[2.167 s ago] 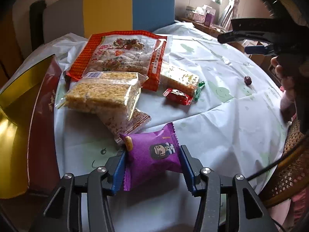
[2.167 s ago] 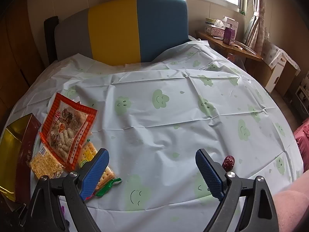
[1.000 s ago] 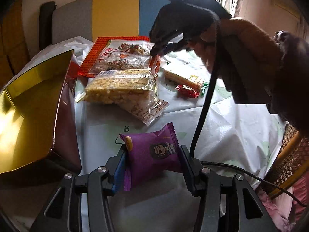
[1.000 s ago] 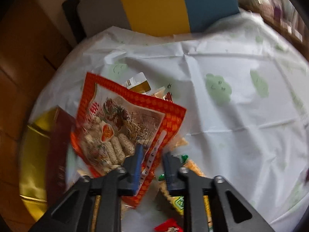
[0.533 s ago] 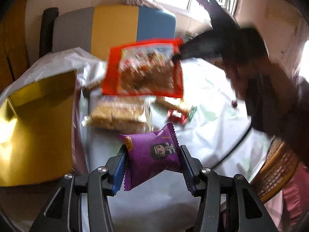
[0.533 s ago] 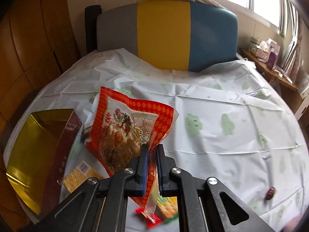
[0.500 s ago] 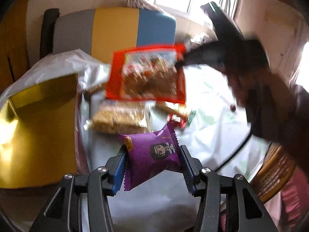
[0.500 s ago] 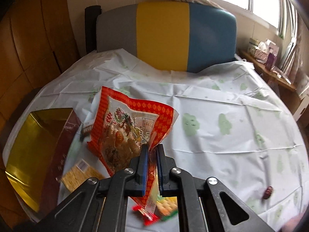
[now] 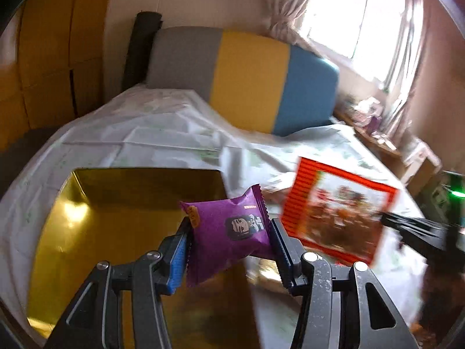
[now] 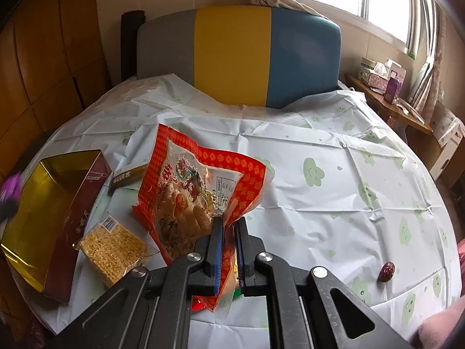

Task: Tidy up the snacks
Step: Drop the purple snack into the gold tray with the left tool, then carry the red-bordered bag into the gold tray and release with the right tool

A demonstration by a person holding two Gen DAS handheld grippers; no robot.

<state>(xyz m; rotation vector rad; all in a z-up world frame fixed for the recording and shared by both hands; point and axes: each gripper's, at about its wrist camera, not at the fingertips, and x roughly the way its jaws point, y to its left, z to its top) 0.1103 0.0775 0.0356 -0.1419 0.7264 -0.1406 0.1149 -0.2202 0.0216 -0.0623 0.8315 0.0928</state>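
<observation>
My left gripper [image 9: 229, 232] is shut on a purple snack packet [image 9: 228, 234] and holds it in the air over the open gold-lined box [image 9: 116, 218]. My right gripper [image 10: 229, 226] is shut on the edge of a large red-orange snack bag [image 10: 189, 197], which hangs lifted above the table. That same red-orange bag [image 9: 337, 206] shows blurred at the right of the left wrist view, with the right gripper's black body [image 9: 418, 232] behind it. The gold-lined box [image 10: 40, 203], dark red outside, stands at the table's left edge.
A clear pack of yellow puffed-rice cake [image 10: 113, 250] lies beside the box. A small gold carton [image 10: 128, 176] lies behind it. A red date [image 10: 386, 270] sits far right on the white smiley tablecloth [image 10: 334, 189]. A grey, yellow and blue chair back [image 10: 238, 55] stands behind the table.
My left gripper swung left and up, carrying the purple packet from over the cloth to above the gold box. The right gripper lifted the red-orange bag a little higher.
</observation>
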